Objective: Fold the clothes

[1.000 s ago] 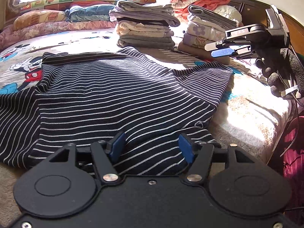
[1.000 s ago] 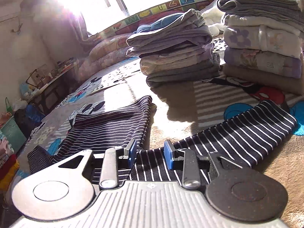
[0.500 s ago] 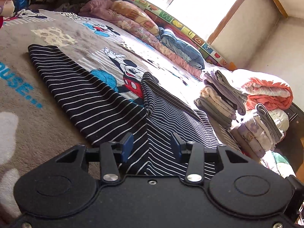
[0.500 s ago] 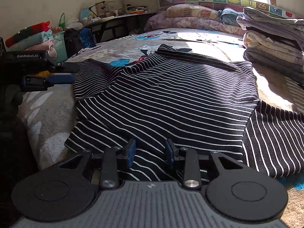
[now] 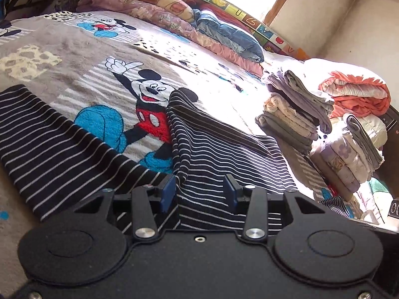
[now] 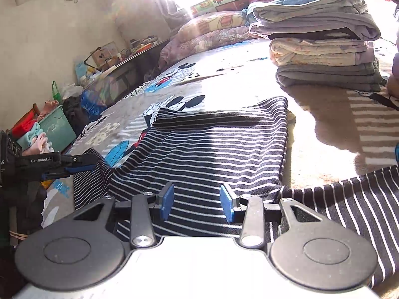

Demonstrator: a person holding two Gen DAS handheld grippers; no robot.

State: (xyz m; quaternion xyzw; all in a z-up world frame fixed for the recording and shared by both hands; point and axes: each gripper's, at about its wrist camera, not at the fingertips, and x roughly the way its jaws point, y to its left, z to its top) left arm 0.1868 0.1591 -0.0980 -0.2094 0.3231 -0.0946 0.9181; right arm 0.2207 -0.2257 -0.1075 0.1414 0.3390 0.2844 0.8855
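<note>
**Striped top spread on the bed, both my jaws open over its near edge**

Going left to right. My left gripper has its jaws spread wide, nothing between the pads. Just ahead of its left pad a sleeve runs off to the left and away, flat on the Mickey blanket. Dead ahead, between the pads, is the seam where that sleeve meets the body, with a raised fold along it.

My right gripper is also wide open and holding nothing. The striped top lies straight in front of it, long axis running away from the jaws toward the window. The other sleeve trails off past the right pad.

So the left sleeve is nearer my left hand and the right sleeve nearer my right. Any fold inward turns on that, I'd guess.

The left view shows both folded stacks far right, while the right view shows only one. The right view also catches my left gripper side-on at its left edge.
</note>
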